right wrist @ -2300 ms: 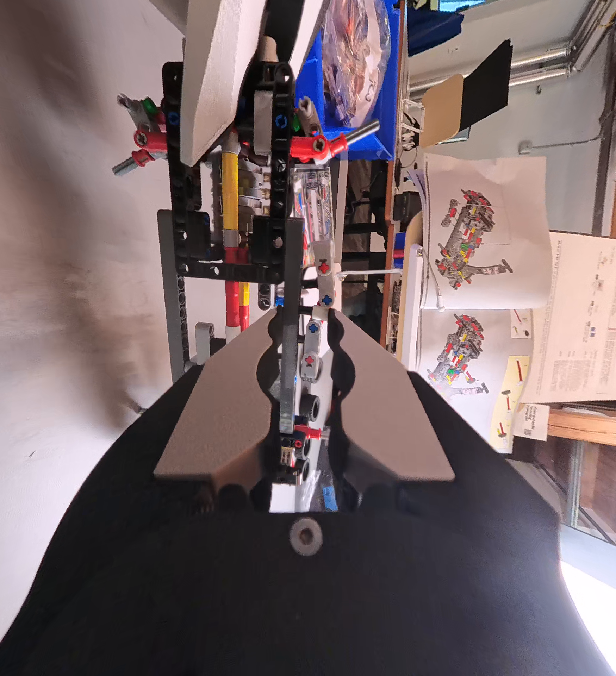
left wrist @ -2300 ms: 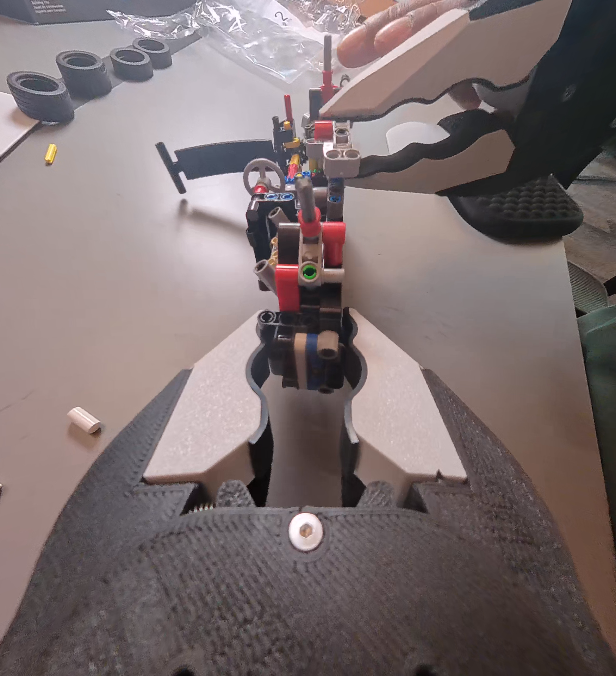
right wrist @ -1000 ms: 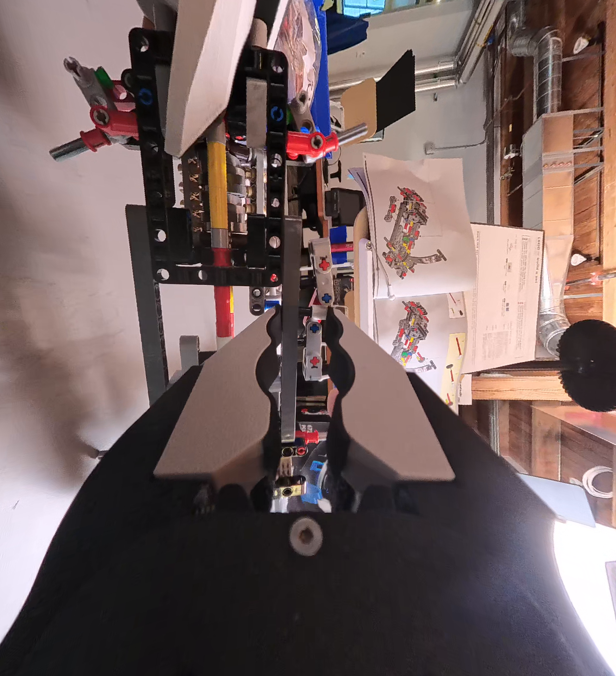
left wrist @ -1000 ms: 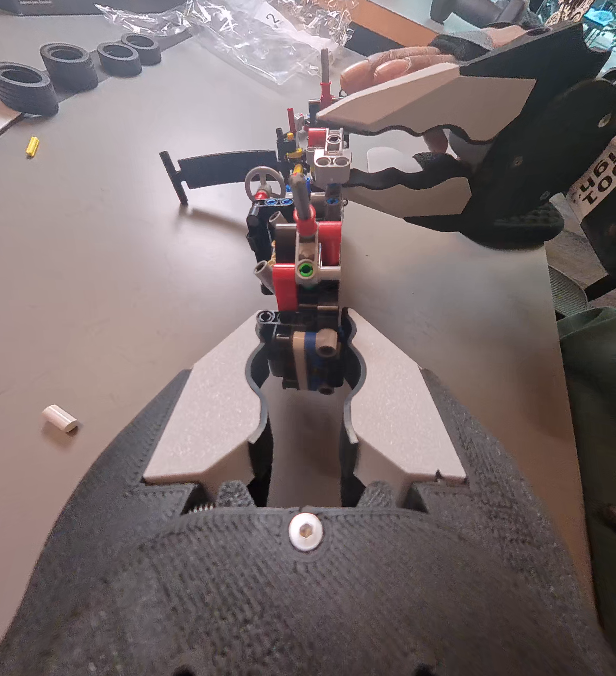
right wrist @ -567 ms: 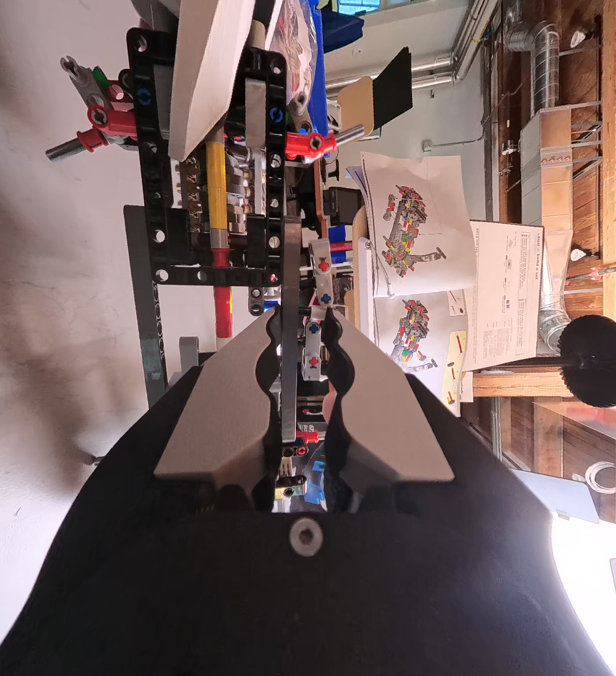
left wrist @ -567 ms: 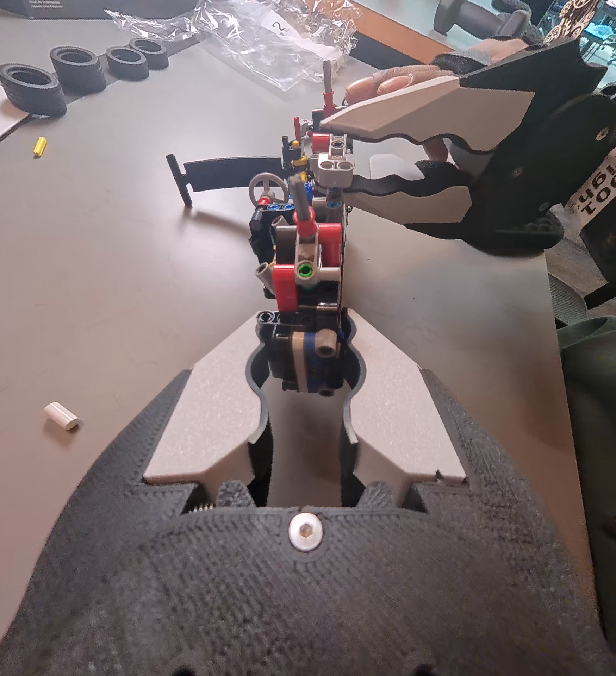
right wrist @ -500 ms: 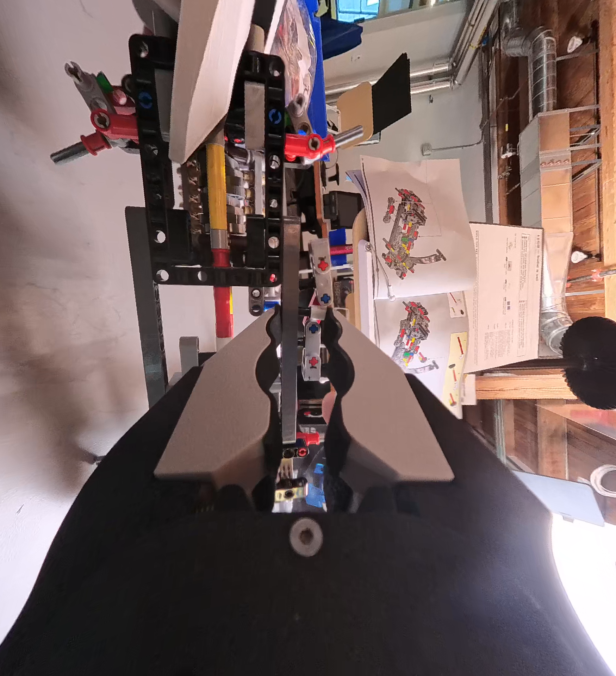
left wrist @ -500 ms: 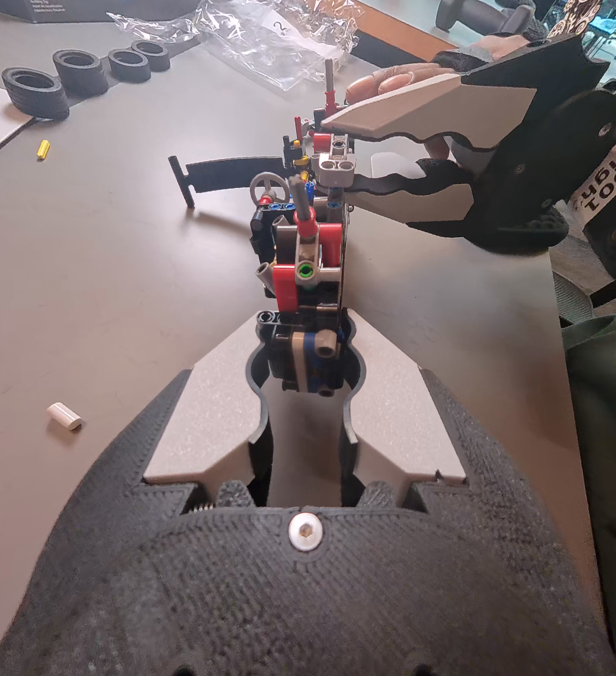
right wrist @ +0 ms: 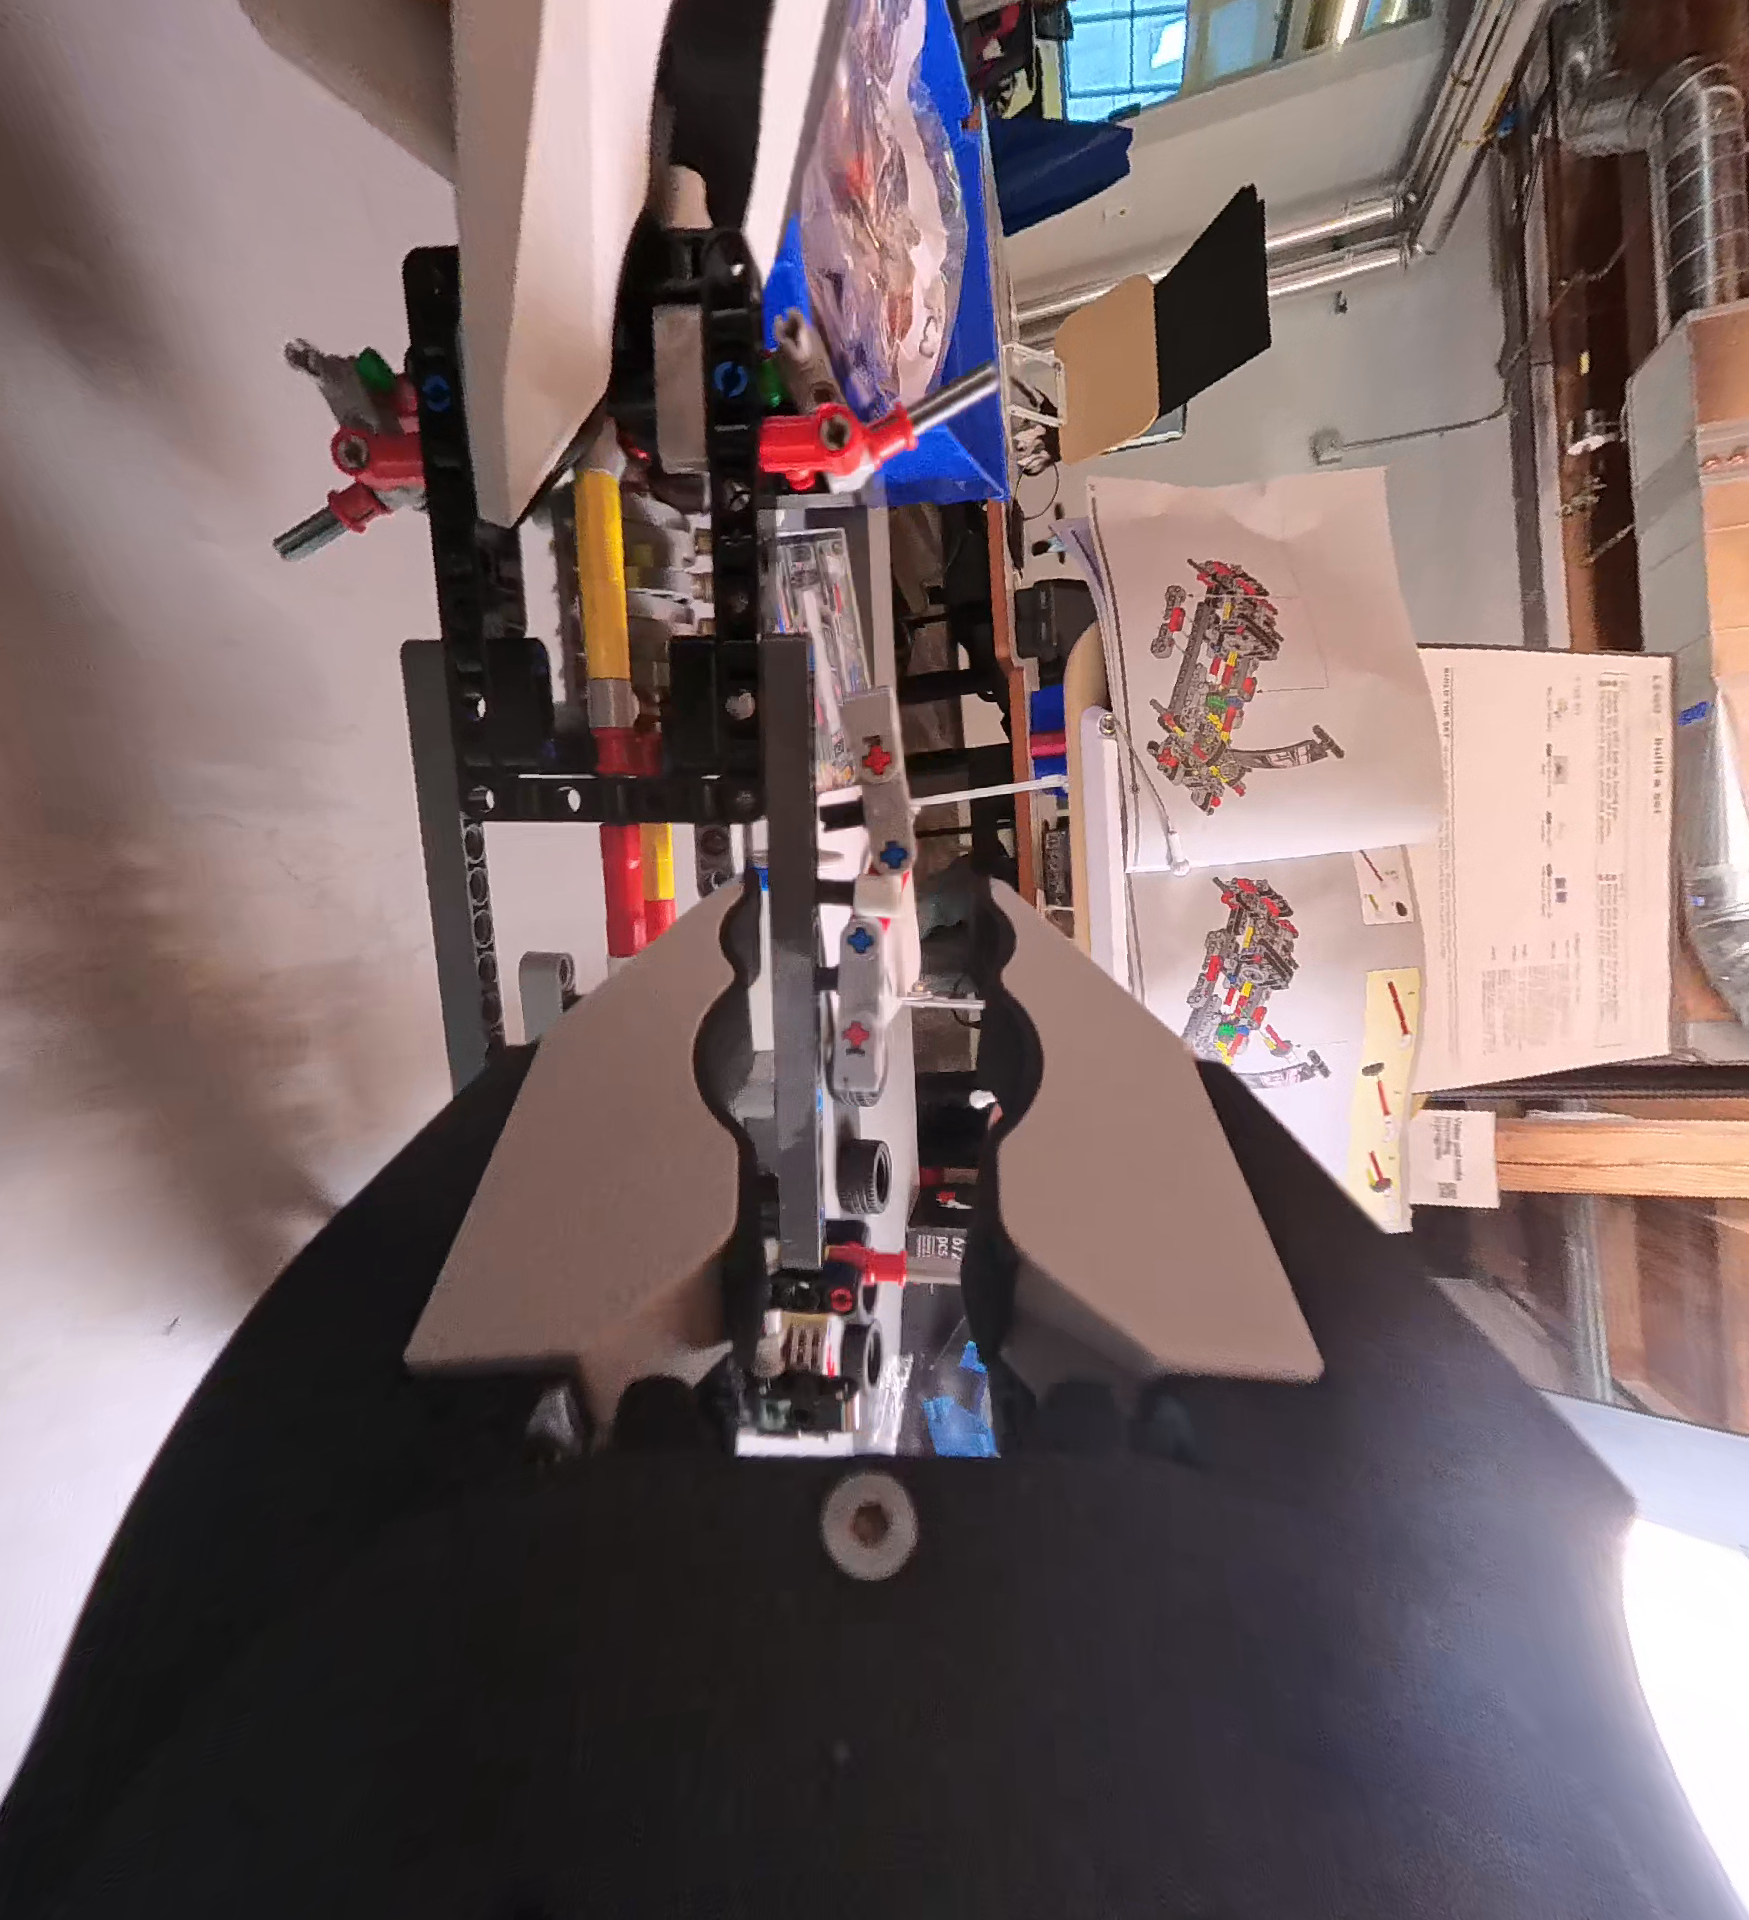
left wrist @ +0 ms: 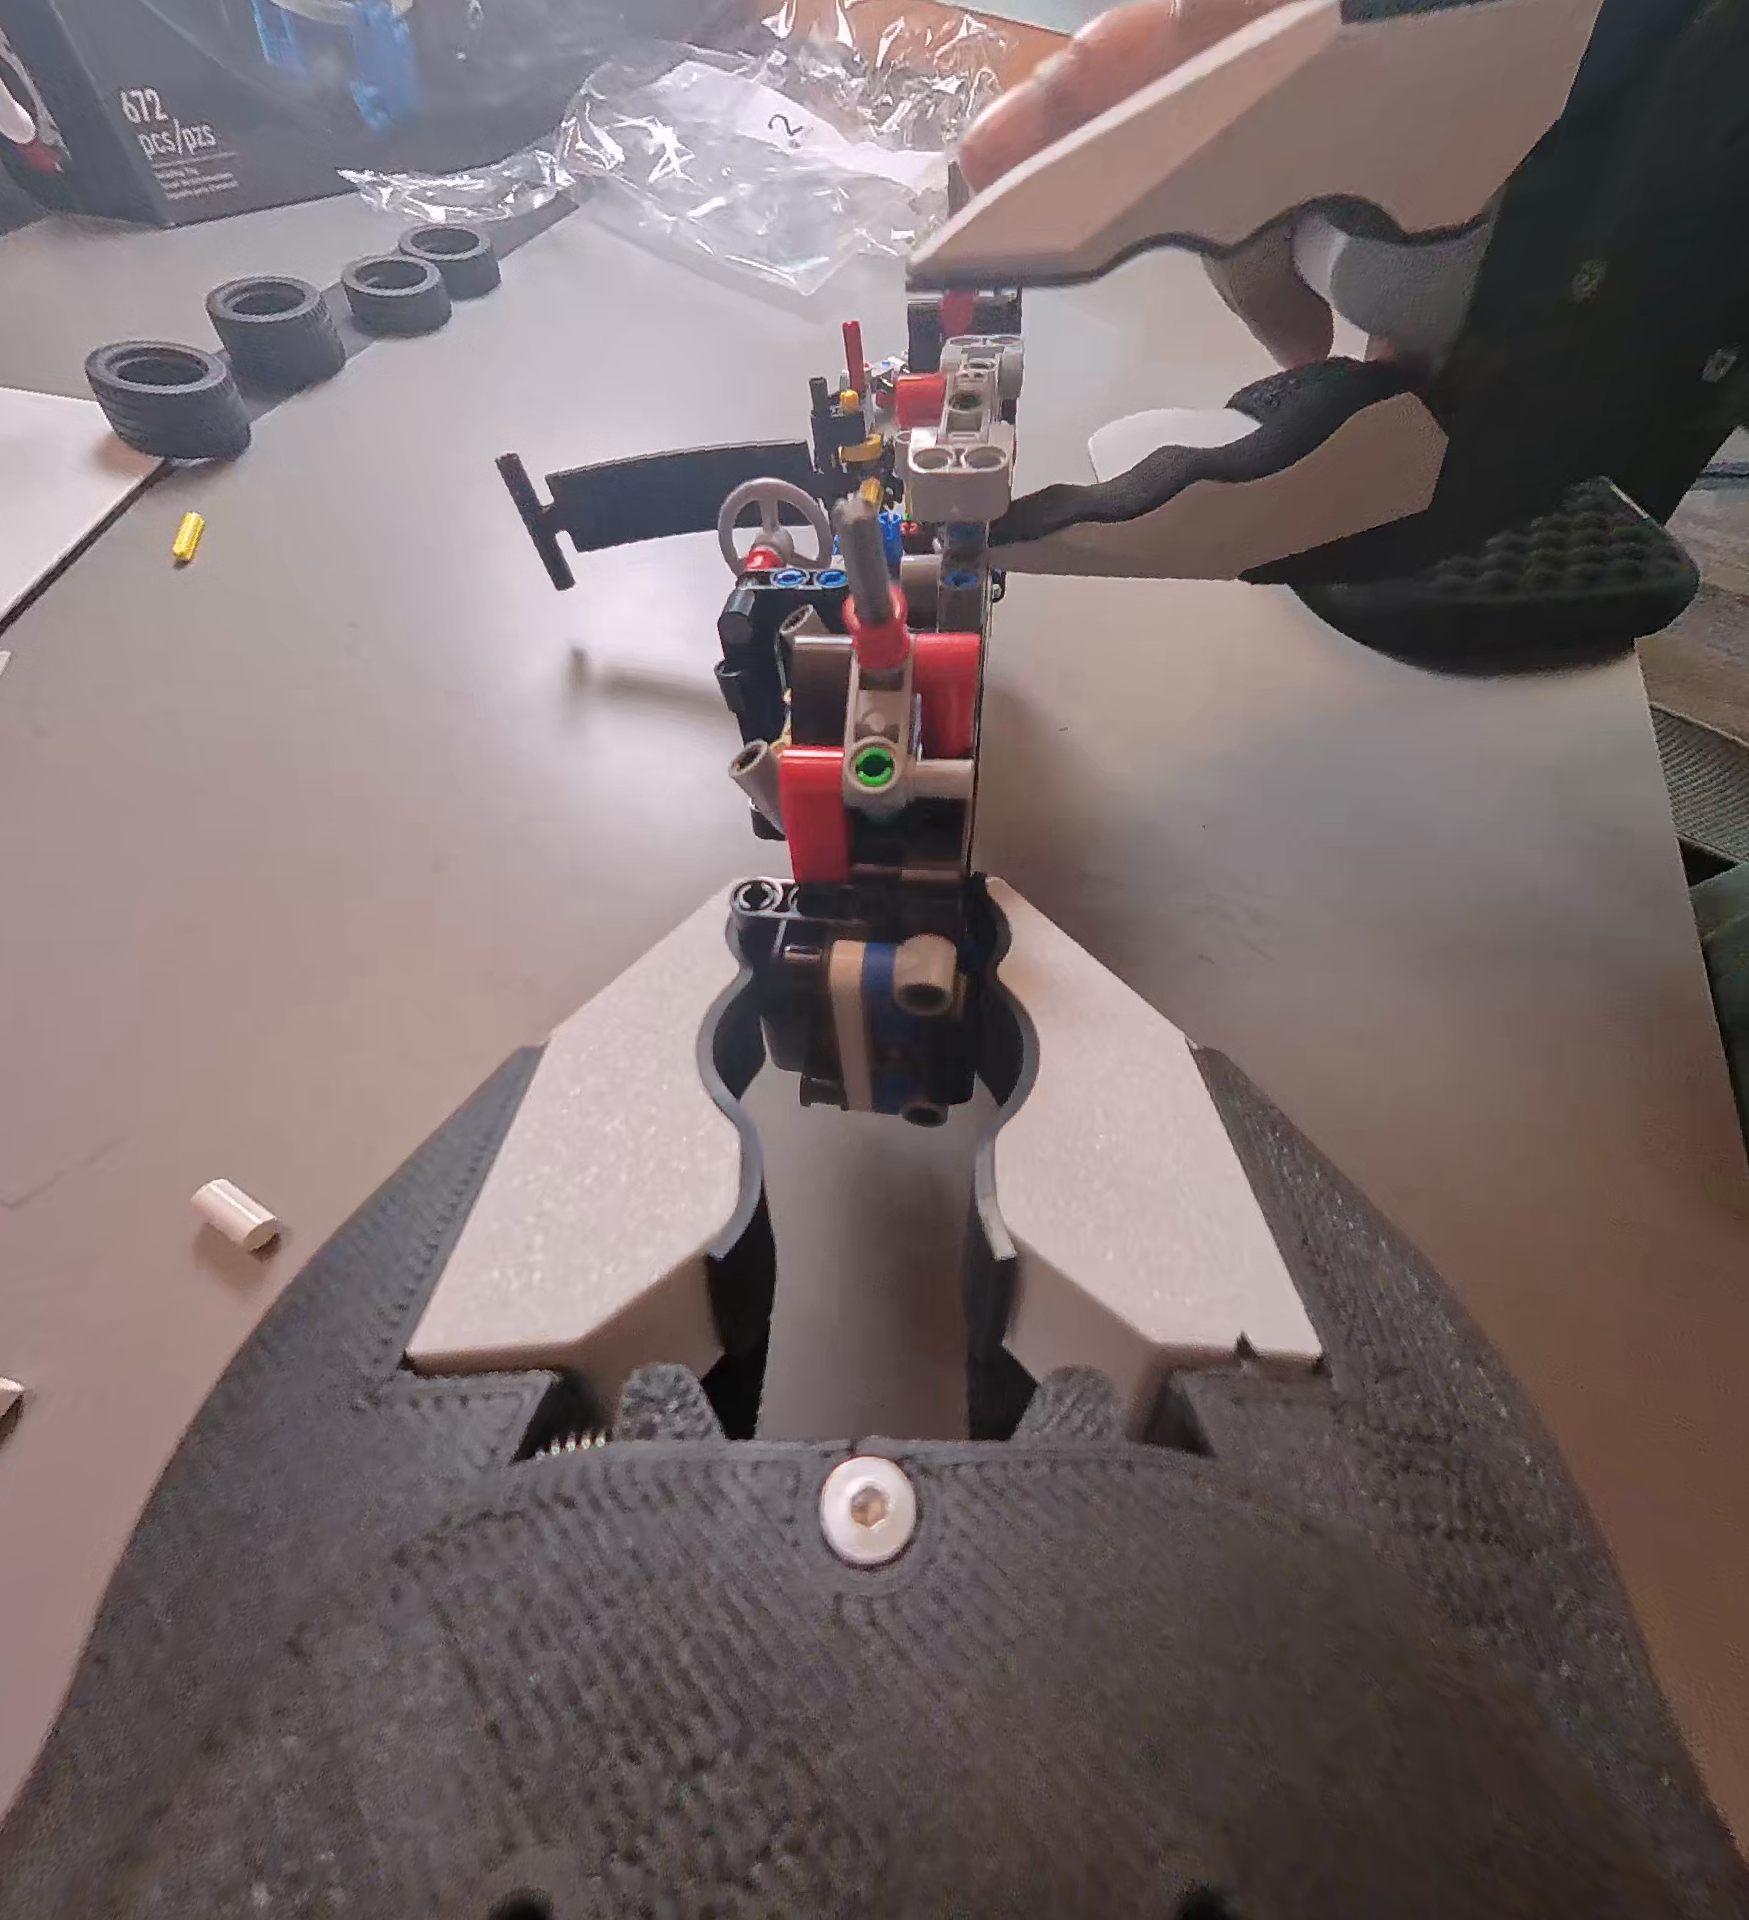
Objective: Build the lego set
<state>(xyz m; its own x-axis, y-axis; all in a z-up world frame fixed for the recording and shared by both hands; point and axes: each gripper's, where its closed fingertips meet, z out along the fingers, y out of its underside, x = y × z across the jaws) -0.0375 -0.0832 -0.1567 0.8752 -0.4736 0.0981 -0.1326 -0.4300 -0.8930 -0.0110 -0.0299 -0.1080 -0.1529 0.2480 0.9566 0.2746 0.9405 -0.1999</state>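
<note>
Centre frame, the lego chassis (left wrist: 875,727) runs lengthwise away from the clamping left gripper (left wrist: 865,904); right gripper (right wrist: 870,894) seemingly released. Upper left, a printed black box (left wrist: 153,114).

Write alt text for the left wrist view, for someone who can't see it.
The left gripper is shut on the near end of a partly built lego model held above a grey table, while the right gripper, open, brackets its far end from the right. Four black tyres and clear plastic bags lie beyond.
</note>
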